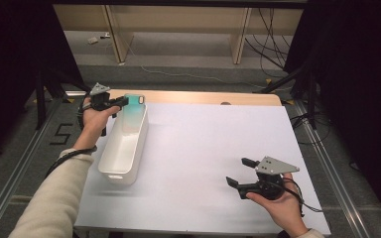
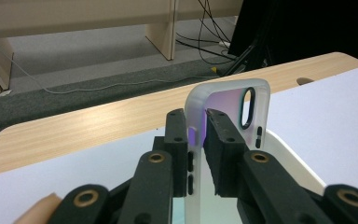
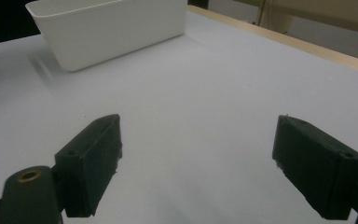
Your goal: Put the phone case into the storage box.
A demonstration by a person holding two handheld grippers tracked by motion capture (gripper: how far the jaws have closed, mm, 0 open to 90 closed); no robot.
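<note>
Left gripper [image 2: 196, 135] clamped on the edge of a clear phone case [image 2: 228, 116], held upright over the far end of a white tub [image 1: 124, 146], jaws pressing on either side of the case wall. Right gripper [image 3: 196, 163] resting low above the white sheet [image 1: 203, 148] near the table's [image 1: 203, 96] front right, well apart from the tub, jaws wide apart with nothing between them.

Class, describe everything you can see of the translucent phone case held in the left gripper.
The translucent frosted phone case looks like soft plastic, tinted purple to green, with rounded corners, an oval camera cutout and small side slots. It stands upright on its long axis over the far end of the white plastic bin. The left gripper is shut on its side edge; whether it touches the bin is unclear.
</note>
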